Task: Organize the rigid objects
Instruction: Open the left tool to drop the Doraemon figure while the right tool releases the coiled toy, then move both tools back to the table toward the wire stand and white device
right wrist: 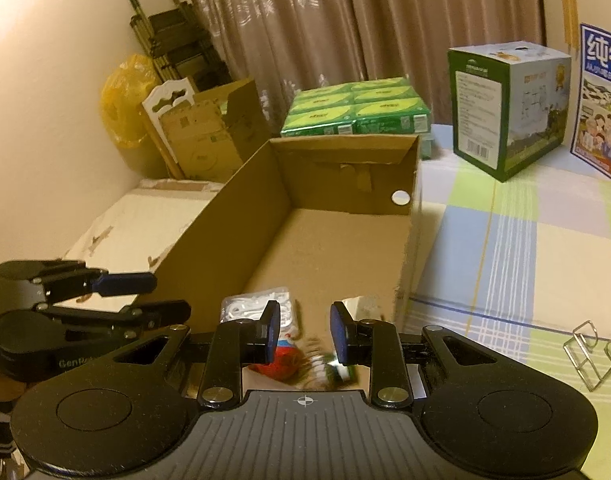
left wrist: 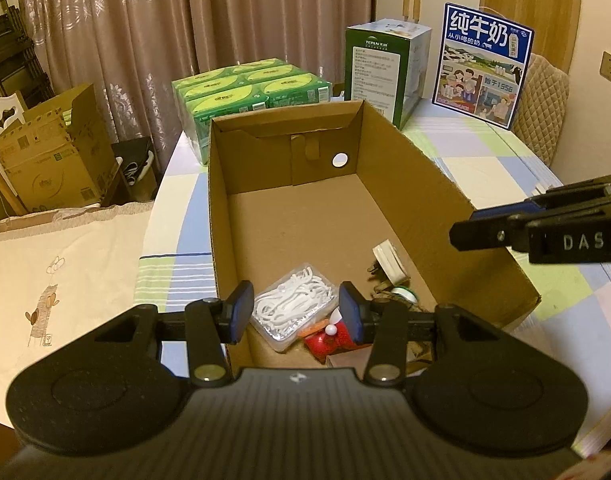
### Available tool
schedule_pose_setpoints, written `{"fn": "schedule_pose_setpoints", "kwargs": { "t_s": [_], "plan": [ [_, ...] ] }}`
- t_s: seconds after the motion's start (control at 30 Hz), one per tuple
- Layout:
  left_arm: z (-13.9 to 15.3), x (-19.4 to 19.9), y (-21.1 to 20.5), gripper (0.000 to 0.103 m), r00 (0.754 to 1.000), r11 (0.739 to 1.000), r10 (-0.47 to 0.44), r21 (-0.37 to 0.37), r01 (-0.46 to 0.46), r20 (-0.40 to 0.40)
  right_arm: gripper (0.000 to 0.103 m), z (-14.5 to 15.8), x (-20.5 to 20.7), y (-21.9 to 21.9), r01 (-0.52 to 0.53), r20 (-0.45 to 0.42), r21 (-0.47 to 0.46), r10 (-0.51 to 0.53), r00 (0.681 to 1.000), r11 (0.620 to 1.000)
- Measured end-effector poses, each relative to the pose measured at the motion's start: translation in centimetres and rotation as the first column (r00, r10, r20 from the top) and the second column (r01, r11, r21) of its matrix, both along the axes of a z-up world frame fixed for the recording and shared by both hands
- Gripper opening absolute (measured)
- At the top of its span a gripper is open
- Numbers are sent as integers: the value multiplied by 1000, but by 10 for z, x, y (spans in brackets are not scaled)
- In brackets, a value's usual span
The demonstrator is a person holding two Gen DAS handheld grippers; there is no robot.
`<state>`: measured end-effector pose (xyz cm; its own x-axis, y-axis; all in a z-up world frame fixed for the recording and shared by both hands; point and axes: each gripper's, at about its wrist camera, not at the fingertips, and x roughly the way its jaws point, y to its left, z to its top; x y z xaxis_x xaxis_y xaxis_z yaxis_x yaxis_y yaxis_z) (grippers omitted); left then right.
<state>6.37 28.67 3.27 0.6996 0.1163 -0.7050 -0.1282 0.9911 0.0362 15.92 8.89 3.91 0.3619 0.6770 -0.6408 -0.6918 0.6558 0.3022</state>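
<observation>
Cardboard box (left wrist: pixel 405 184): open-topped, on the tabletop (left wrist: pixel 505 160) (a pastel checked cloth covers it), long axis running near to far; a round hole in its far wall.

Box contents: all gathered at the near end; the far half of the floor is bare cardboard.

Floss picks case (left wrist: pixel 281 320): clear plastic, full of white picks, flat on the box floor toward the near left.

Red toy (left wrist: pixel 329 340): just right of the case, touching its near corner.

White plug adapter (left wrist: pixel 389 260): leaning against the right wall, farther in than the toy; a small green-and-white item lies just near of it (too blurred to name).

Left claw (left wrist: pixel 295 300): over the near left edge of the box, pads at a narrow gap, nothing between them.

Right claw (right wrist: pixel 305 320): over the near right end of the box, pads narrower still, holding nothing.

Wire stand (right wrist: pixel 589 356): on the tabletop, right of the box, apart from it.

Green tissue packs (left wrist: pixel 249 92): stacked just beyond the far wall.

Cartons: a green-and-white carton (left wrist: pixel 385 64) and a blue milk carton (left wrist: pixel 485 64) stand far right.
</observation>
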Motion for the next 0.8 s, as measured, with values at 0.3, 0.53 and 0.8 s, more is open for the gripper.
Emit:
{"fn": "schedule_pose_setpoints", "kwargs": {
  "t_s": [0.3, 0.53, 0.8],
  "plan": [
    [8, -4, -8, 41, 1000, 1000, -2, -2, 2, 14, 29, 7, -3, -18, 23, 11, 3, -23, 1000, 1000],
    [18, -11, -27, 41, 1000, 1000, -14, -19, 14, 28, 31, 19, -13, -41, 43, 22, 8, -44, 999, 999],
    [35, -22, -54, 41, 998, 999, -23, -37, 25, 52, 40, 36, -26, -76, 94, 43, 20, -95, 995, 995]
  ]
}}
